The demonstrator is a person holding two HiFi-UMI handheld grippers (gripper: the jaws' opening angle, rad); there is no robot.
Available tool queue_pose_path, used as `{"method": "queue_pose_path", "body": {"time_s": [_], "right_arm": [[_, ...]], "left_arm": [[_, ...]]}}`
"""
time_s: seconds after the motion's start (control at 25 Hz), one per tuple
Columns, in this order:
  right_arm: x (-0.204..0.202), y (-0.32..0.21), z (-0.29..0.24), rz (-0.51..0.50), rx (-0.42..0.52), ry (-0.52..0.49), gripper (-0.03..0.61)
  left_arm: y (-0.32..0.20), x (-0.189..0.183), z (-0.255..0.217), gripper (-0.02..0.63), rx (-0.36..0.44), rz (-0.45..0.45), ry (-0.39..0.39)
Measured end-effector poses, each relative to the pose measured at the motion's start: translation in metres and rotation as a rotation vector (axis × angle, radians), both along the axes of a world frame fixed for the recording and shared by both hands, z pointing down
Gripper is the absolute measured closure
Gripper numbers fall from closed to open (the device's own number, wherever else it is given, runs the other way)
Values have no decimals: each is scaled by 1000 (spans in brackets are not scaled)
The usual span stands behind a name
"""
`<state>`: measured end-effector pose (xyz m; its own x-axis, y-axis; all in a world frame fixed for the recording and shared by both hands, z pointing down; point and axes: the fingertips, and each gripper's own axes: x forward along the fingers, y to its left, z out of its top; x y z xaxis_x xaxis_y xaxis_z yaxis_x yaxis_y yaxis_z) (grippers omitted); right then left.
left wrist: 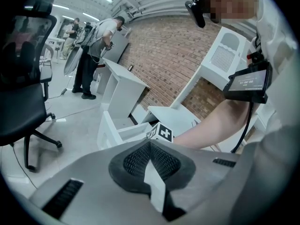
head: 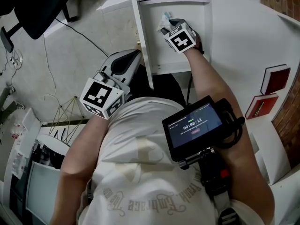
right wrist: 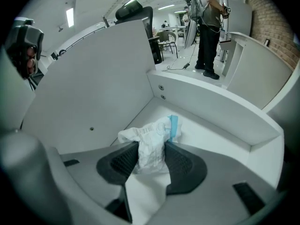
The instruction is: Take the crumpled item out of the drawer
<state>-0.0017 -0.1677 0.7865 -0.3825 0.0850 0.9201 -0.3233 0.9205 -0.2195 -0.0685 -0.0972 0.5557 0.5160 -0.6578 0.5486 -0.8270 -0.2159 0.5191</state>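
Right gripper view: right claw [right wrist: 151, 150] grasps crumpled item [right wrist: 149, 134] at frame centre, inside white drawer [right wrist: 93, 88].
Left gripper view: left claw [left wrist: 150, 146] clenched, empty.
Head view: drawer top centre.

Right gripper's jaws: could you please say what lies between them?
The crumpled white item, pinched by the right gripper inside the drawer, as the right gripper view shows.

We see a white crumpled item [right wrist: 149, 139] with grey print and a pale blue edge, a white drawer [right wrist: 93, 93], black ribbed pads [right wrist: 123, 162] on the grey right gripper [right wrist: 151, 149], and a red-brown brick wall [left wrist: 164, 55].
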Motion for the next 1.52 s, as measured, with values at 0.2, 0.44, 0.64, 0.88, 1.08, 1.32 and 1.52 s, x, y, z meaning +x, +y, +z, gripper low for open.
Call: {"method": "queue_pose_path", "body": {"time_s": [0.2,0.44,0.64,0.88,1.08,1.32,1.52], "right_arm": [[6,3,-6,55,-13,-20,383],[22,22,-23,97,2,-43,383],[34,38,-36,125,14,-64,383],[29,36,-38,150,5,-84,383],[23,39,-40,174,-4,-123,383],[33,44,-63,225,6,-172,383],[37,45,-91,277,24,-225,383]], "left_arm": [[5,3,-4,594,13,3,-8],[25,22,-18,594,48,18,-20],[38,32,-26,594,66,5,-14],[30,15,-21,594,65,-26,-14],[27,6,-18,594,82,-39,-26],[36,21,-35,594,110,-30,-36],[48,33,-50,594,131,-28,-42]]}}
